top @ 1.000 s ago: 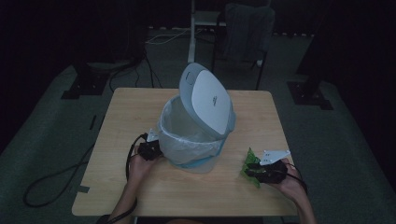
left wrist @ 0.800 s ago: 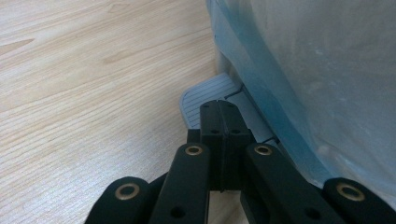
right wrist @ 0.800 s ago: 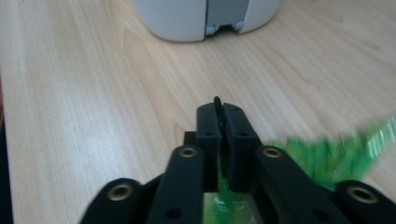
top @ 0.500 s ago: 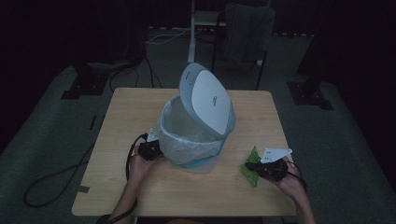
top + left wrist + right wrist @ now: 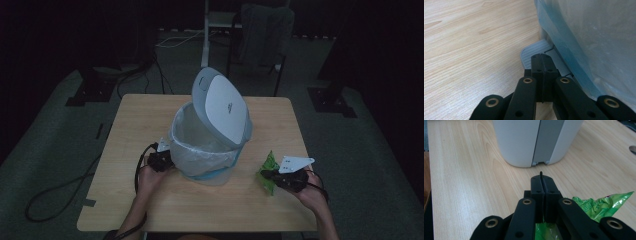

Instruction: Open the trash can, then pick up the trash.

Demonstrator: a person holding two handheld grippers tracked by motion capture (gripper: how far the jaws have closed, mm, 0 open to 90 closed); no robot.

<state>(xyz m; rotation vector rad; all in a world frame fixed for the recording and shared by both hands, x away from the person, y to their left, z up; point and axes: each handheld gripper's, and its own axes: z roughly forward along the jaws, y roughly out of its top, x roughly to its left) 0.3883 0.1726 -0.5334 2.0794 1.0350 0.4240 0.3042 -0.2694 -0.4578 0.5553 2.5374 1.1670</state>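
Note:
A grey pedal bin (image 5: 207, 155) with a clear liner (image 5: 594, 37) stands mid-table, its lid (image 5: 222, 107) tipped up. My left gripper (image 5: 162, 161) is shut against the bin's left base. In the left gripper view its closed tips (image 5: 541, 57) rest on the ribbed grey pedal (image 5: 531, 52), with nothing between them. To the right of the bin, my right gripper (image 5: 265, 175) is shut on a crumpled green wrapper (image 5: 270, 164). In the right gripper view the wrapper (image 5: 599, 205) bulges out beneath the closed jaws, which point at the bin's back (image 5: 524, 140).
The wooden table (image 5: 140, 120) has bare room behind and on both sides of the bin. A black cable (image 5: 137, 172) loops from the left gripper near the front left. A chair (image 5: 265, 35) and stand bases sit on the floor beyond.
The right gripper with the green wrapper has edged slightly left, toward the bin. The left gripper stays on the pedal and the lid stays up.

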